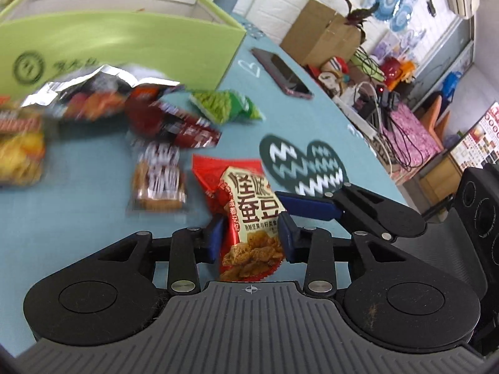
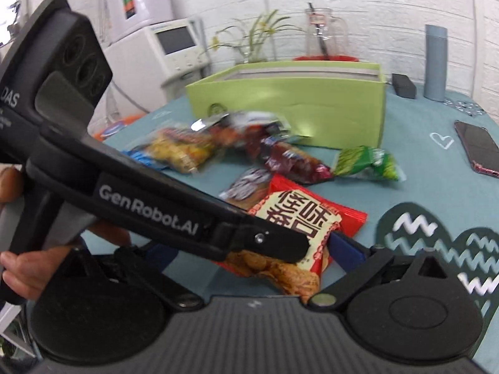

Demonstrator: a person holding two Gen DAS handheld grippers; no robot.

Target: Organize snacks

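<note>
- Left wrist view: the left gripper is pinching the red crinkly foil snack packet with fried-nugget print, its blue pads pressing on the packet's lower sides, and the packet is standing up between them above the teal tablecloth
- The right gripper's blue-tipped finger is reaching in from the right, touching or just beside the packet's edge
- Beyond, the other loose snack bags are lying blurred in front of the light green open cardboard box, with a small green pea packet a little apart and a dark phone further back
- Right wrist view: the left gripper's black arm is crossing the frame and hiding the right gripper; one blue finger is showing beside the packet, so whether those tongs are spread or closed I cannot tell
- To do this step well, I judge the left pinch should be holding firm on the packet body, not only the seam, and the right tool should be clearing away before the lift toward the box, carrying the packet over the pile
</note>
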